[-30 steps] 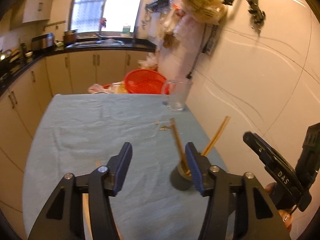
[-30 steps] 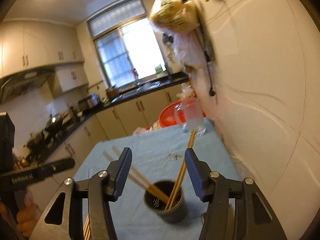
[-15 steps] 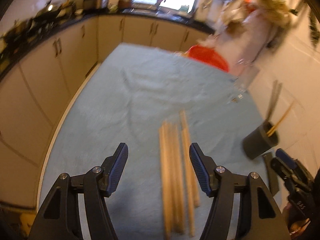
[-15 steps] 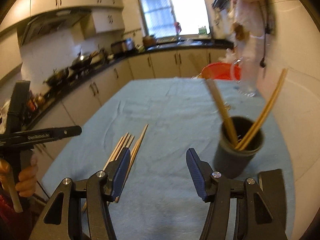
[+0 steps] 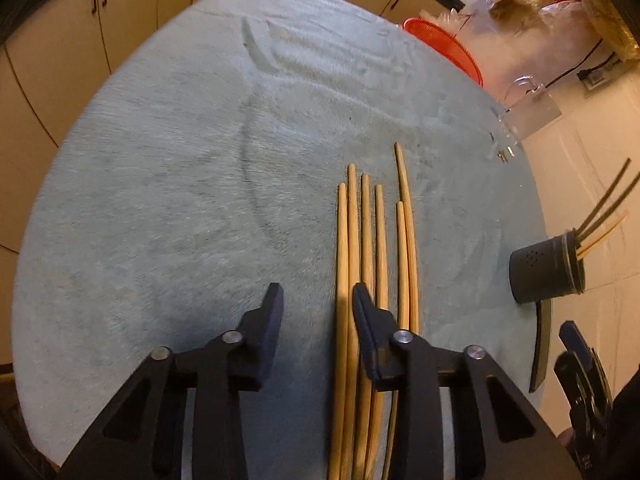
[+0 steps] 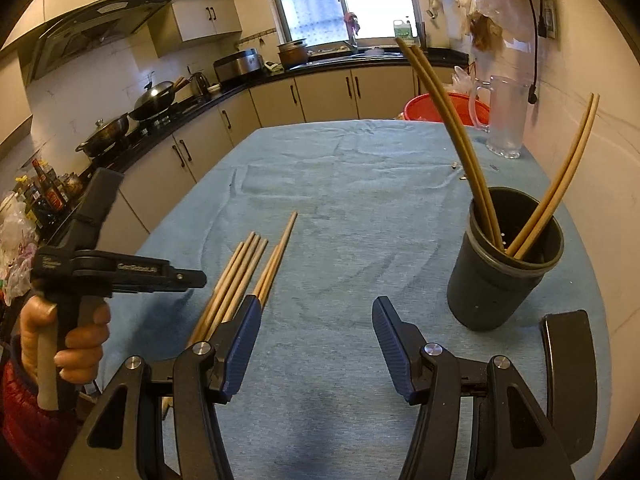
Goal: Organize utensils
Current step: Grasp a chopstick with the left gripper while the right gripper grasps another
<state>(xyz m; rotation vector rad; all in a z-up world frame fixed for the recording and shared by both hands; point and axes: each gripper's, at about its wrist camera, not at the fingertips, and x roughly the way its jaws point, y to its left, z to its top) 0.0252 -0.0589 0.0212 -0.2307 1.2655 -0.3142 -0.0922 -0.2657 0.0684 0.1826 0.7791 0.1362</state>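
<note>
Left gripper point(image 5: 316, 300) low over loose chopsticks point(image 5: 372, 248) near the table's point(image 5: 160, 160) front edge — jaws just narrowed, gap remaining, leftmost sticks between them, contact not discernible. Right gripper point(image 6: 316, 320) open, empty. Holder point(image 6: 504, 276) upright by right edge — four chopsticks inside.

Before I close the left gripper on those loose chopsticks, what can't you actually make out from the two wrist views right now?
- Loose chopsticks, left wrist view: near ends run under the left gripper and off the bottom edge.
- Whether its jaws, which have just been closing, touch a stick: unclear; one finger overlaps them.
- Holder, right wrist view: its wall hides the standing chopsticks' lower ends.
- Small bits near the glass pitcher: too small.
</note>
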